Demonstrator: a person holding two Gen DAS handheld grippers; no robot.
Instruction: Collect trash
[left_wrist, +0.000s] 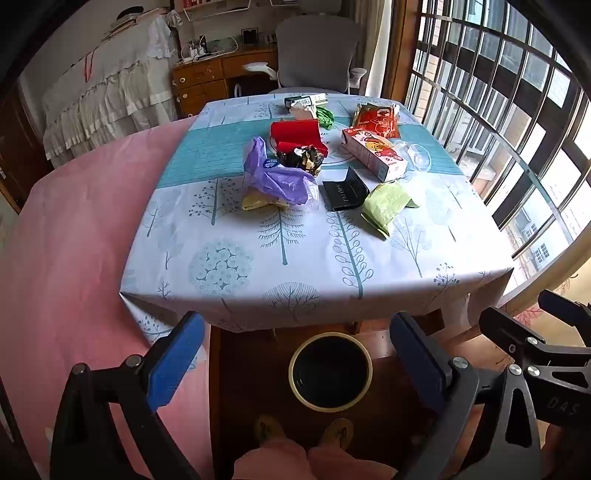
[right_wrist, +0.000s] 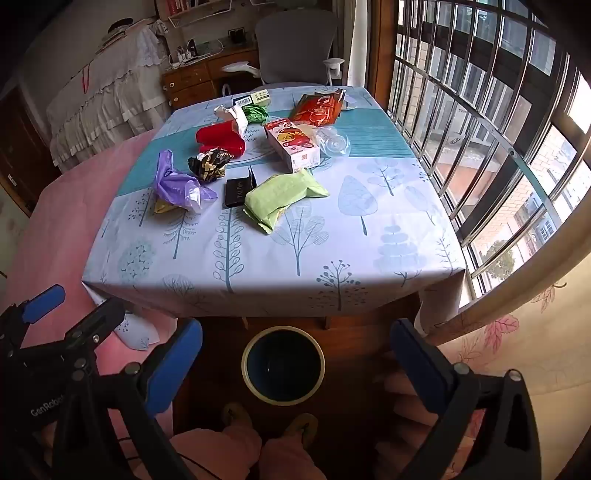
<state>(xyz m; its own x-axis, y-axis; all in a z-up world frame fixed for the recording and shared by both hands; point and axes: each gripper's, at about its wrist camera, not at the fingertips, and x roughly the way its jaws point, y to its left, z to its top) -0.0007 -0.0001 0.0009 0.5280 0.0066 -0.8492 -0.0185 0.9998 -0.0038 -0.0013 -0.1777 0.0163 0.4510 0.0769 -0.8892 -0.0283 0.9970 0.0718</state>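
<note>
Trash (left_wrist: 388, 206) is sitting ahead of both my grippers, left gripper (left_wrist: 295, 354) and right gripper (right_wrist: 295, 362) hanging wide open, empty, bin (left_wrist: 330, 371) waiting directly below for drops.

Both cameras ride above the near edge of the desk (left_wrist: 314, 258), tilted steeply down and facing the far office chair (left_wrist: 314, 51). The left wrist view sits left of the right one; both take in the whole tablecloth and the bin (right_wrist: 283, 363) on the floor below, fairly near.
</note>
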